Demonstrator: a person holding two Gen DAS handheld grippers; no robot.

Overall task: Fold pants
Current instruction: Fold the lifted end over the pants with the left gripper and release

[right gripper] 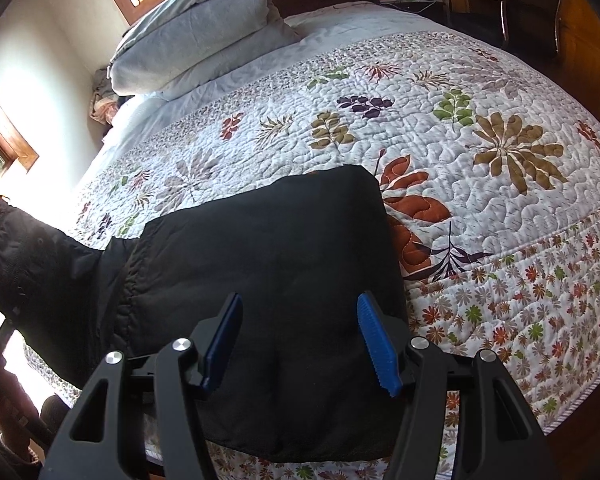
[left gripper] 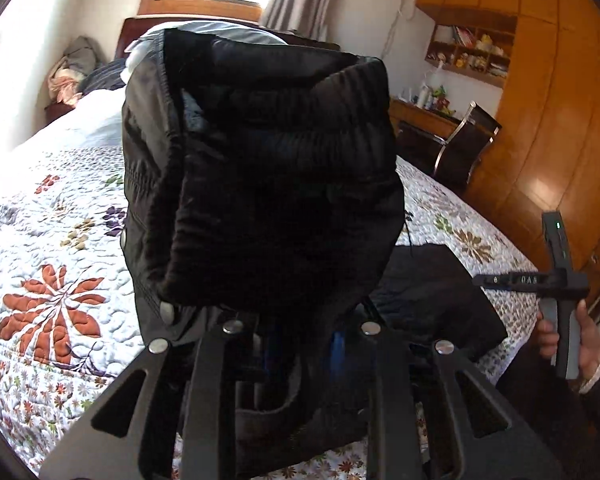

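The black padded pants [left gripper: 260,160] fill the left wrist view, the elastic waistband end raised off the bed and facing the camera. My left gripper [left gripper: 300,340] is shut on this raised end; fabric drapes over its fingers and hides most of the blue pads. The rest of the pants [right gripper: 260,248] lies flat on the floral quilt, with the lifted end rising at the far left. My right gripper [right gripper: 300,344] hovers over the flat part near the bed's front edge, open, with nothing pinched between its blue pads [right gripper: 380,348].
The floral quilt [right gripper: 480,128] covers the bed, with a folded grey duvet [right gripper: 204,28] at the head. A wooden wardrobe [left gripper: 552,112], a desk and a chair [left gripper: 460,144] stand to the right. A hand [left gripper: 584,340] holds the other gripper's handle.
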